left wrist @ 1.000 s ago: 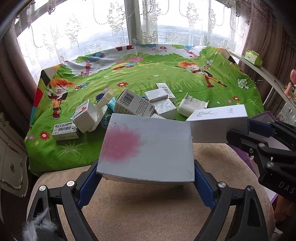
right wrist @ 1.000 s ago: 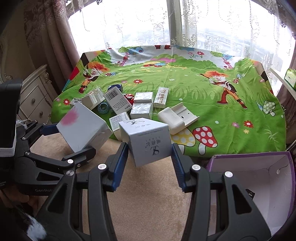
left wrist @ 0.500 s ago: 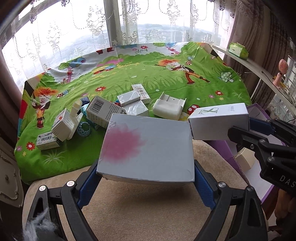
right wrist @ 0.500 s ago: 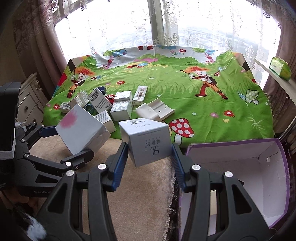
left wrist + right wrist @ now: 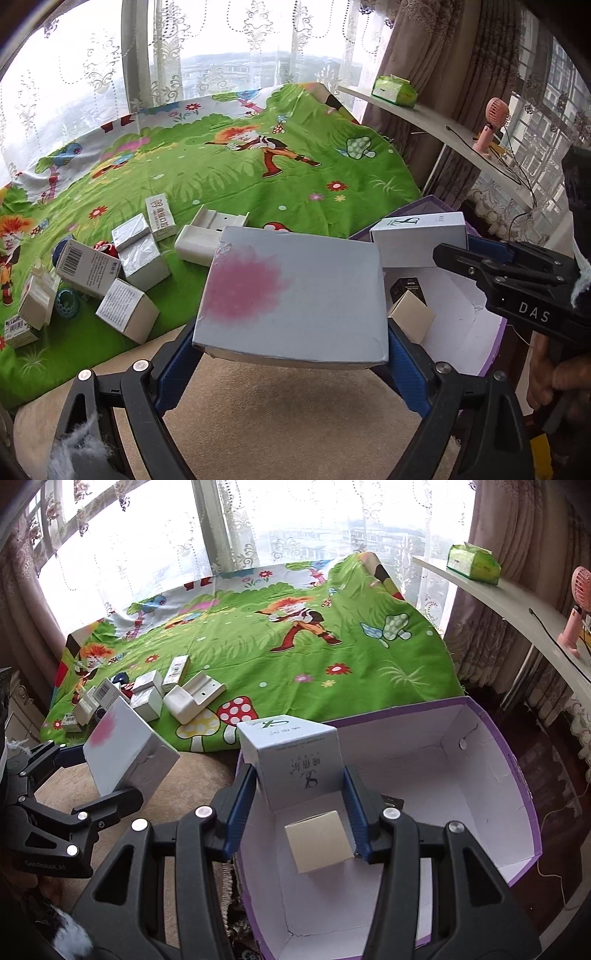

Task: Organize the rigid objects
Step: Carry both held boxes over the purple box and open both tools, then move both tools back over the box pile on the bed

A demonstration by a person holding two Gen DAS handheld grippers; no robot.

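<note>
The right tool (image 5: 303, 805) pinches a white carton (image 5: 295, 757) by its flat sides above the purple bin (image 5: 517, 775), while the left tool (image 5: 291, 354) pinches a grey box (image 5: 295, 295) beside it; both look light, stiff, crushable cardboard.

Green cartoon-print bedsheet (image 5: 258, 653) covering the bed; small white cartons (image 5: 144, 254) clustering near its front left edge, a barcode box (image 5: 86, 267) leaning among them, a white plastic bracket (image 5: 192, 698) lying beside the printed mushroom.
</note>
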